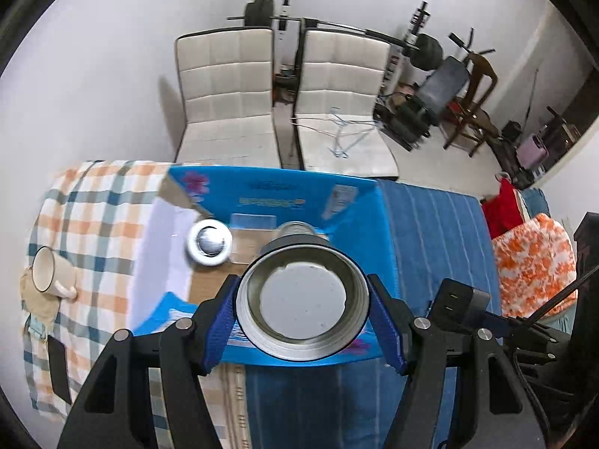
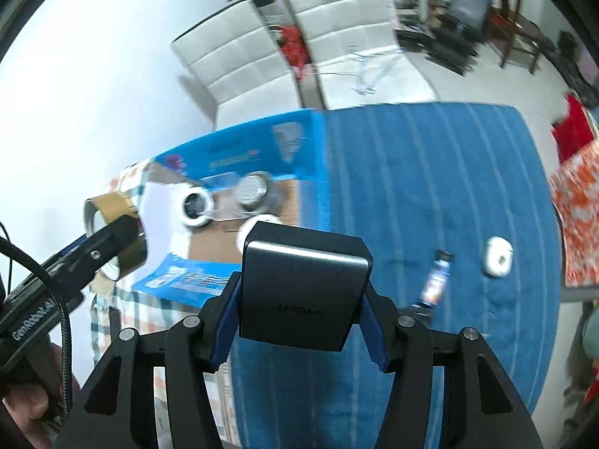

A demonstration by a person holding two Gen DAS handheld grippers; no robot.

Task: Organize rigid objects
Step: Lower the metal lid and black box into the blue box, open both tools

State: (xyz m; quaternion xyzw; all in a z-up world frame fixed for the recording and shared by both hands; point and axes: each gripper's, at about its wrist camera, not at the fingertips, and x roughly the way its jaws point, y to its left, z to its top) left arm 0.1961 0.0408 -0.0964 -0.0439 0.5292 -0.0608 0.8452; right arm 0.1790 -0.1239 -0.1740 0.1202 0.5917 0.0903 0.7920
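Note:
My left gripper [image 1: 303, 318] is shut on a steel flask [image 1: 303, 292], held bottom toward the camera above the open blue cardboard box [image 1: 262, 194]. A round white-rimmed item [image 1: 209, 241] lies inside the box. My right gripper [image 2: 299, 314] is shut on a dark grey power bank [image 2: 299, 284], held over the blue striped cloth [image 2: 430, 187] right of the box [image 2: 239, 149]. In the right wrist view the box holds a white-rimmed item [image 2: 195, 205], a metal lid [image 2: 251, 189] and a white object [image 2: 247, 230] partly hidden by the power bank.
A white mug [image 1: 50, 271] lies on the plaid cloth [image 1: 93, 205] at left. A small dark bottle [image 2: 436, 280] and a white case [image 2: 496, 256] lie on the blue cloth. Two white chairs [image 1: 232, 93] stand behind the table. Orange patterned fabric [image 1: 531, 262] is at right.

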